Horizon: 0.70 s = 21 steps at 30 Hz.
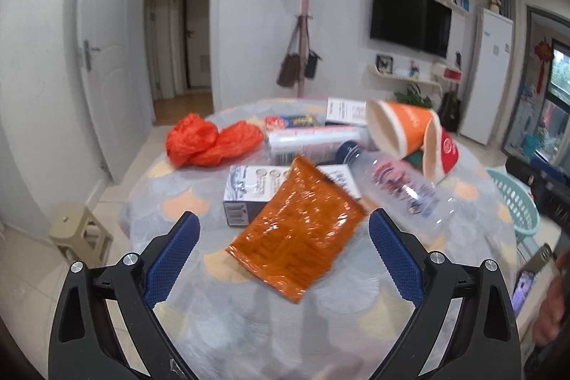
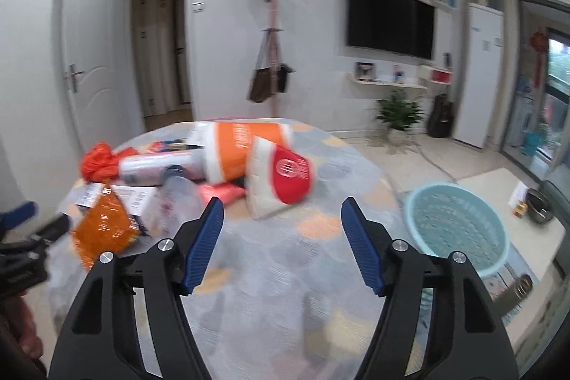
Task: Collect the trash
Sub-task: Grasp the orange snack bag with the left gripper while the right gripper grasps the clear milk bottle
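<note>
The right gripper (image 2: 281,219) hangs over the table (image 2: 285,273) with jaws spread, empty. Just beyond it lies the red cup (image 2: 285,177), tipped against the orange cup (image 2: 242,148). Right of the table stands a turquoise basket (image 2: 459,223).

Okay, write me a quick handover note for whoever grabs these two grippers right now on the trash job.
Left hand-held gripper: open, empty, lined up on the orange snack packet at the near table edge.
Right hand-held gripper: open, empty, facing the red paper cup.
All the trash sits on the round table: orange cup, clear bottle, white carton, spray can and orange plastic bag.
The blue basket stands on the floor to the right of the table and looks empty.
Done: nothing collected.
Left: pick up every item and drop it in, presumably into the basket.
</note>
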Available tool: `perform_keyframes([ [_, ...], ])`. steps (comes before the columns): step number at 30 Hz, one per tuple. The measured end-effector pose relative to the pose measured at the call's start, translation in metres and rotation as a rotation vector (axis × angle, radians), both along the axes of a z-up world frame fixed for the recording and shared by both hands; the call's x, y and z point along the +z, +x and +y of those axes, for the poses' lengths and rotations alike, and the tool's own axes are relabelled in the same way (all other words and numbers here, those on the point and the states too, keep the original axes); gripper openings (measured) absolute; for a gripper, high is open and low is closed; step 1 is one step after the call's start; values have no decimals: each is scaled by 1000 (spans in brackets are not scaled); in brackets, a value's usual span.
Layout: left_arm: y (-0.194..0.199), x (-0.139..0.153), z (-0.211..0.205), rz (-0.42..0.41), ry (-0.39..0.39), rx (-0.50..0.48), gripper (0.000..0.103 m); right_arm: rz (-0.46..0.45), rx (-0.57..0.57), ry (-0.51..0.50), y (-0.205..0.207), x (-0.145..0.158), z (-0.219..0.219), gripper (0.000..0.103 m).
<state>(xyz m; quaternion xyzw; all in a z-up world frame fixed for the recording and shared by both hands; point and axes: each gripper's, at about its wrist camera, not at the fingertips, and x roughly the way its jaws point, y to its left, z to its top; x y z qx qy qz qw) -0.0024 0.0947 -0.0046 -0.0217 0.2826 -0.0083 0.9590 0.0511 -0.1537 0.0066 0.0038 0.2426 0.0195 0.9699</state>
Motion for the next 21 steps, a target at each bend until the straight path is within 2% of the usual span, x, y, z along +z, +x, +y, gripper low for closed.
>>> perform_keyframes([
  [5,34,-16,23,95,-28,-68,92,51,101,4,28,-1,26,65],
  [7,49,-25,27,150,-70,-134,92,94,131,11,42,-9,35,65],
  [12,67,-44,23,221,-88,-177,89,190,199,33,62,-26,49,65],
  [17,77,-57,22,267,-143,-209,75,281,233,55,79,-45,57,65],
  [21,75,-60,19,268,-145,-212,64,338,267,106,88,-56,59,65],
])
